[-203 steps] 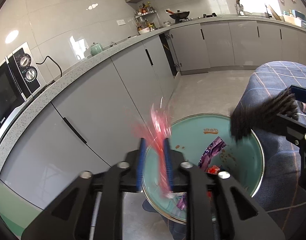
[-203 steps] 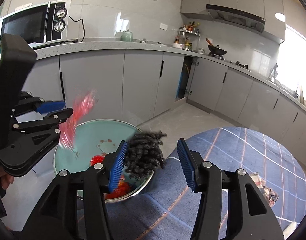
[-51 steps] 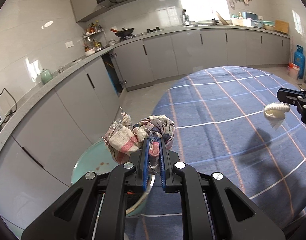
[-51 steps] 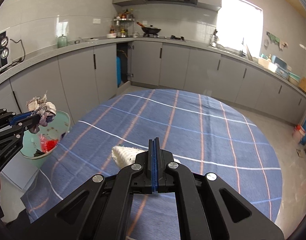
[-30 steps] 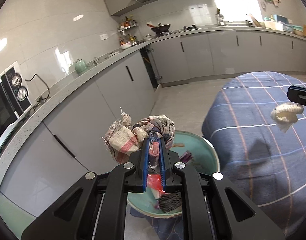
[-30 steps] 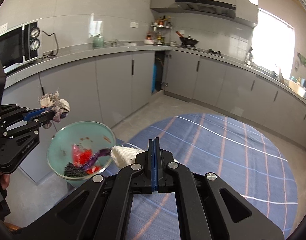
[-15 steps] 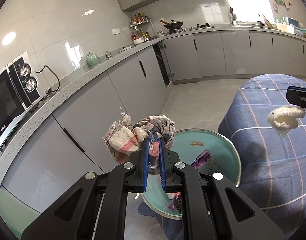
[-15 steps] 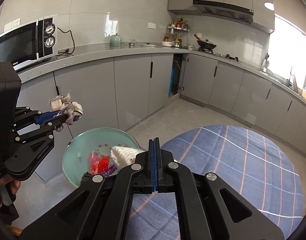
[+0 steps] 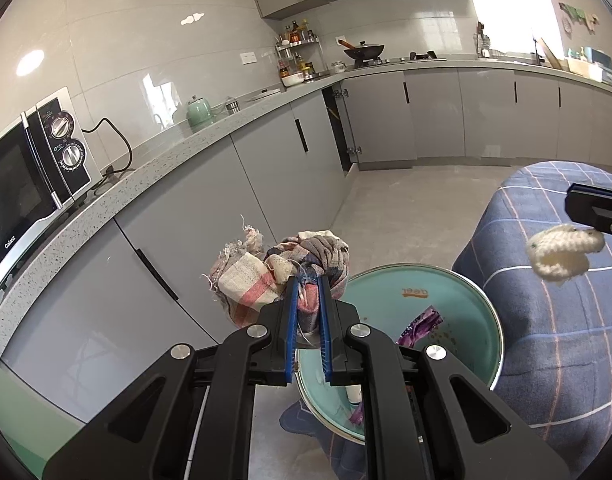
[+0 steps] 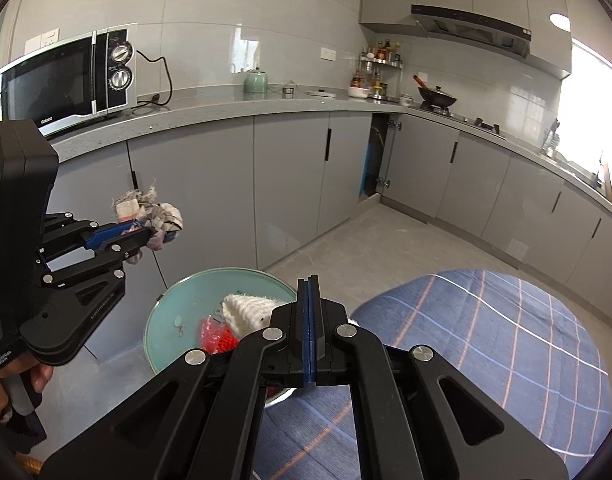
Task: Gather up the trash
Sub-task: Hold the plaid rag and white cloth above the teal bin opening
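The left gripper (image 9: 306,300) pinches a crumpled plaid rag (image 9: 280,276) between its blue pads, the jaws a narrow gap apart around the cloth. The right gripper (image 10: 309,312) has its jaws pressed together on a white knitted wad (image 10: 248,312), which hangs to the left of its tips. Both pieces are in the air near the teal bin (image 9: 446,292), which already holds a purple wrapper (image 9: 420,324) and red scraps (image 10: 214,336).

Risks, as I judge them:
1. In the left wrist view the rag sits at about 10 o'clock from the bin's centre, over the near rim or just outside it. Let go here, it may catch the rim or fall to the floor (image 9: 406,216).
2. The rag is frayed; a loose thread could snag on the pads and drag it back out.
3. The white wad is held by a thin edge only, so a quick swing could shake it free early, onto the blue checked tablecloth (image 10: 486,340).
4. The 2 grippers converge on 1 opening, so they could knock together over it.

Room: the bin stands just beside the table edge at 3 o'clock, with grey cabinets (image 9: 186,220) from 9 to 12 o'clock. The open floor lies toward 12 to 1 o'clock, and above the bin nothing blocks the way.
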